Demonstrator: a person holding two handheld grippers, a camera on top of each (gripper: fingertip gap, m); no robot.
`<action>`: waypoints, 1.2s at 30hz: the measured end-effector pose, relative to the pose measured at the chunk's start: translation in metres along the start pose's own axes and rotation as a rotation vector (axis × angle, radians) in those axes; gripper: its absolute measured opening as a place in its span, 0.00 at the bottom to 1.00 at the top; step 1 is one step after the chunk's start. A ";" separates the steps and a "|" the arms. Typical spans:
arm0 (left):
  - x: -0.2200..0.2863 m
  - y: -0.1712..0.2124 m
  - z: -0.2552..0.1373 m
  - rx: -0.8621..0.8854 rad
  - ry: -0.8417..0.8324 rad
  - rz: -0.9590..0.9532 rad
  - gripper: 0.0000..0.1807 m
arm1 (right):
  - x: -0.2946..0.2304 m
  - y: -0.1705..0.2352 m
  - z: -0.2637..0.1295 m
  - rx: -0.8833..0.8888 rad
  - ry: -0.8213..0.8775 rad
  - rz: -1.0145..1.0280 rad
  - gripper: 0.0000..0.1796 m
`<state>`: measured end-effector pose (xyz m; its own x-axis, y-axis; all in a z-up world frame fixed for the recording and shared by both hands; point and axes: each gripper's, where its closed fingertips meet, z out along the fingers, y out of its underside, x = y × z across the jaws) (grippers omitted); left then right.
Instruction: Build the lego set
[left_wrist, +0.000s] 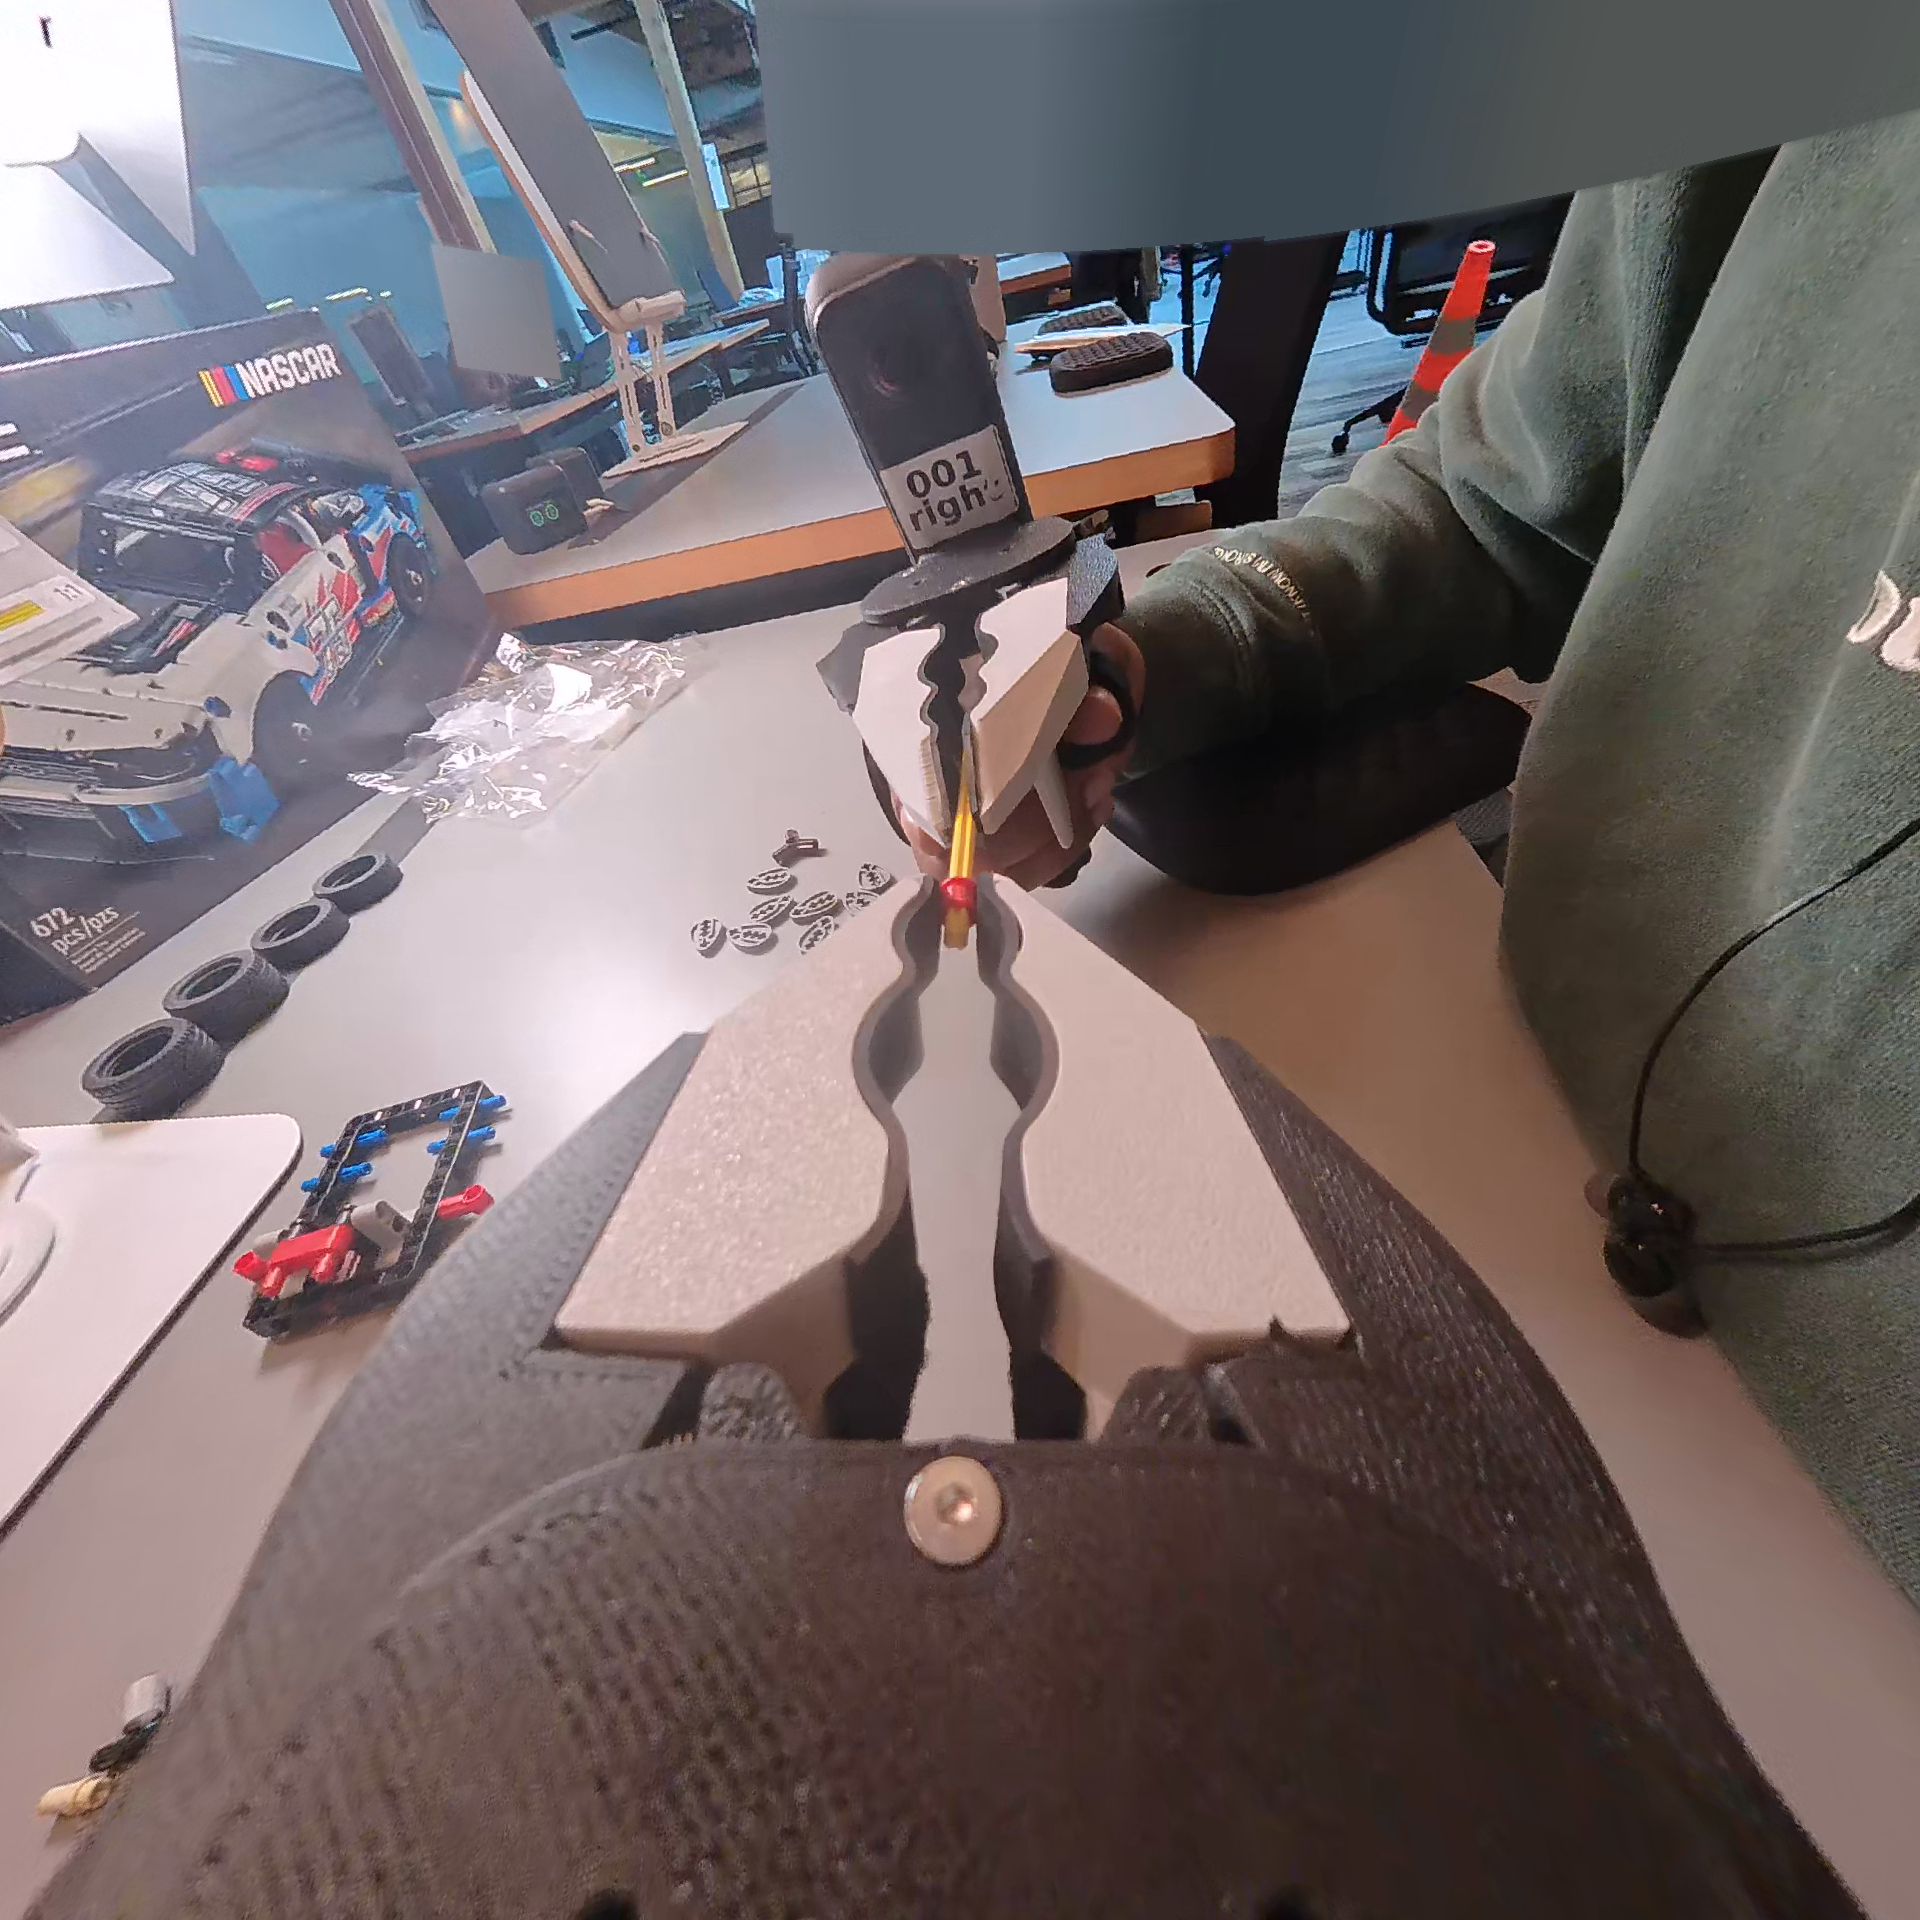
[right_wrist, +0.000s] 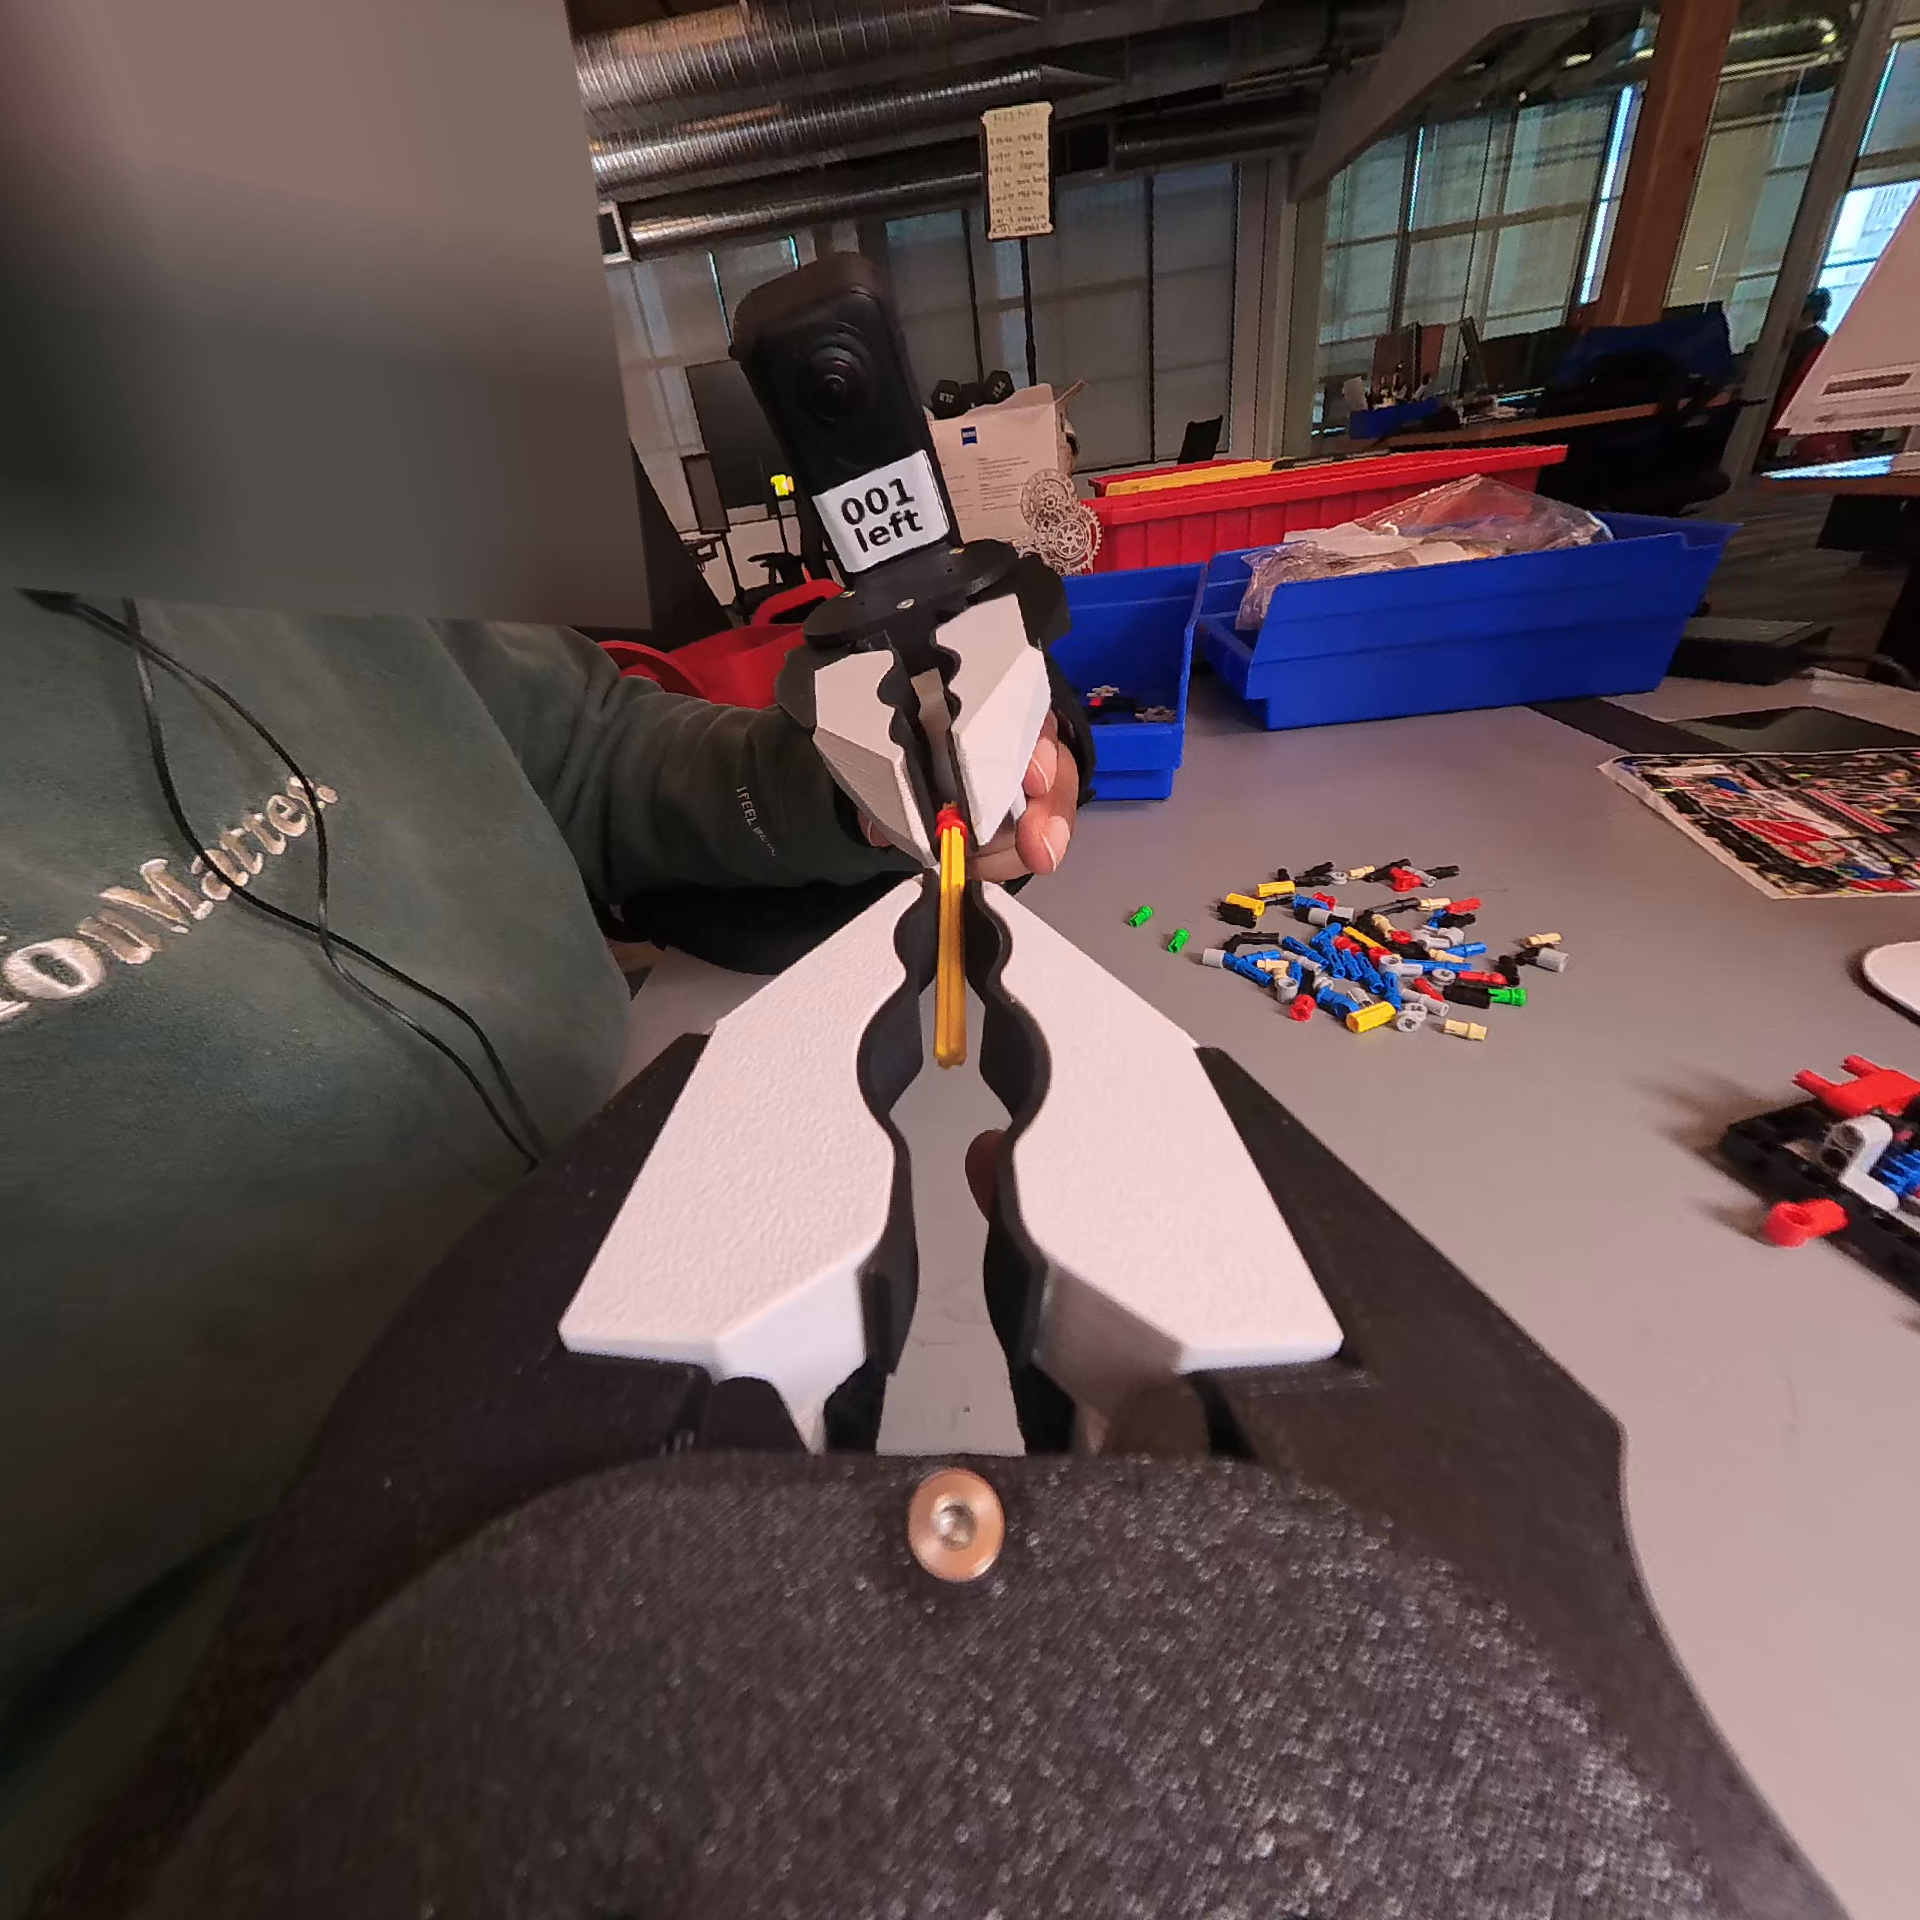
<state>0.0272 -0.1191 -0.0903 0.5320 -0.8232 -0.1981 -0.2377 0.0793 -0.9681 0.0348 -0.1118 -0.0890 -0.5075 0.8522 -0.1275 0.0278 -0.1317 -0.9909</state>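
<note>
Midair, right gripper (right_wrist: 951, 914) pinches the yellow axle (right_wrist: 950, 966) lengthwise; left gripper (left_wrist: 956, 899) clamps a red bush (left_wrist: 957, 891) at the axle's tip (likely sliding it on), above the grey table (left_wrist: 582, 914). Black frame (left_wrist: 384, 1205) waits near left.

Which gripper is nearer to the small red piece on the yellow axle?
Left. The left gripper has its fingers closed on the red piece at one end of the yellow axle. The right gripper grips the axle farther along, away from that piece.
</note>
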 end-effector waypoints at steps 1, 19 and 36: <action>0.000 0.000 0.000 0.000 0.000 0.003 0.03 | 0.000 0.000 0.000 0.001 -0.001 0.000 0.01; 0.000 0.006 0.002 -0.005 0.005 -0.012 0.03 | 0.002 0.005 -0.001 -0.022 0.004 0.019 0.01; -0.021 0.132 0.007 -0.573 -0.011 -0.166 0.06 | 0.079 0.102 -0.051 -0.821 0.309 -0.122 0.12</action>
<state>-0.0094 -0.0870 -0.2147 0.6071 -0.7927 -0.0557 -0.5499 -0.3685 -0.7495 0.0412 -0.0320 -0.2028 -0.2957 0.9507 0.0931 0.6580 0.2734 -0.7017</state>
